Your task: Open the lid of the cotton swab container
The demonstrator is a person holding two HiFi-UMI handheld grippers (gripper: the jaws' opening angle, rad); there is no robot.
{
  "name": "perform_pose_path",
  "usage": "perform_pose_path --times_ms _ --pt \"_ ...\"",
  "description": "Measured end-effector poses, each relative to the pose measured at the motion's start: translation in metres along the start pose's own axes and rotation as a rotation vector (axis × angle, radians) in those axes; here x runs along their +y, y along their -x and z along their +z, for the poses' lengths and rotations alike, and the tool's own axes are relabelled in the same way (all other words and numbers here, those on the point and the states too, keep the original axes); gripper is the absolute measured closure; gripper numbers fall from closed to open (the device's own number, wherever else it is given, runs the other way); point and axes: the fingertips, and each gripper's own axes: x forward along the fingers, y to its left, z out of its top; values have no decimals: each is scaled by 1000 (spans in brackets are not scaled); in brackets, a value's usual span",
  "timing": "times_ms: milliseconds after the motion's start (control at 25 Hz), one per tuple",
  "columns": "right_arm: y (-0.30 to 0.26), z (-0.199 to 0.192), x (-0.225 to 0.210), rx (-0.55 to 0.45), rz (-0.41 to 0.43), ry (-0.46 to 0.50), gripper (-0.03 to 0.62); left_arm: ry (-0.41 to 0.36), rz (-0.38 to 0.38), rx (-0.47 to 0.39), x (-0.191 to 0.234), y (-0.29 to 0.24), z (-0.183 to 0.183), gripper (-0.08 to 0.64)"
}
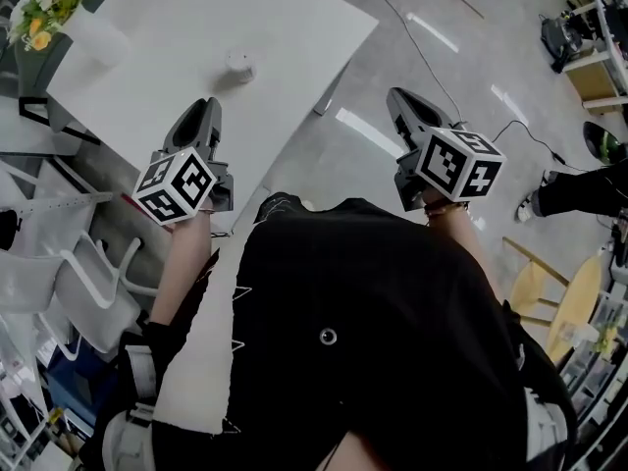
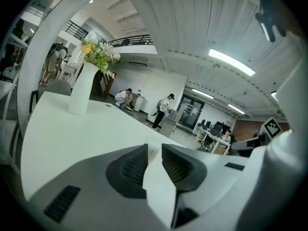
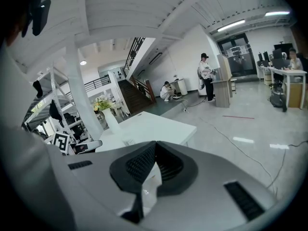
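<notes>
Left gripper point(image 2: 154, 147): jaws stood a narrow gap apart. Nothing was pinched between the pads; only the white table point(image 1: 294, 27) showed through the gap. It touched nothing.

Right gripper point(image 3: 155, 142): jaws were closed tip to tip, with nothing between them. The head view put it off the table's near corner, over the grey floor point(image 1: 442, 67), with its jaws pointing away from the person.

Cotton swab container point(image 1: 238, 64): a small, round, white tub standing on the table. It was ahead of the left gripper's jaws and well apart from them, and further still from the right gripper. Neither gripper touched it.

Orientation: from almost straight above, the container read as a disc with its top face turned up, so its axis seemed to stand upright. Being round, it had no sideways heading. The lid looked to be in place, but the tub was too small in frame to make out a hinge or an opening side.

Other items: a white vase point(image 2: 81, 88) with yellow and white flowers point(image 2: 98, 52) stood at the far end of the table, well apart from the container.
</notes>
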Motion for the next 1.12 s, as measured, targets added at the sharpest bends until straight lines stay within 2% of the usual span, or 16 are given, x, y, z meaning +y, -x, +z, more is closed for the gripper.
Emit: perform_pose_path --times_ms 400,840,920,1120 --pt "3 -2 -28 19 -62 -43 589 -55 0 86 8 -38 -15 393" --pt "13 -9 -47 16 -116 -90 589 -198 -25 185 1 -66 -37 323" --pt "16 -10 -50 17 -126 -90 589 -212 -33 204 -2 -72 -41 288" --pt "24 -15 -58 22 -149 -97 589 -248 -23 234 -6 -87 -47 279"
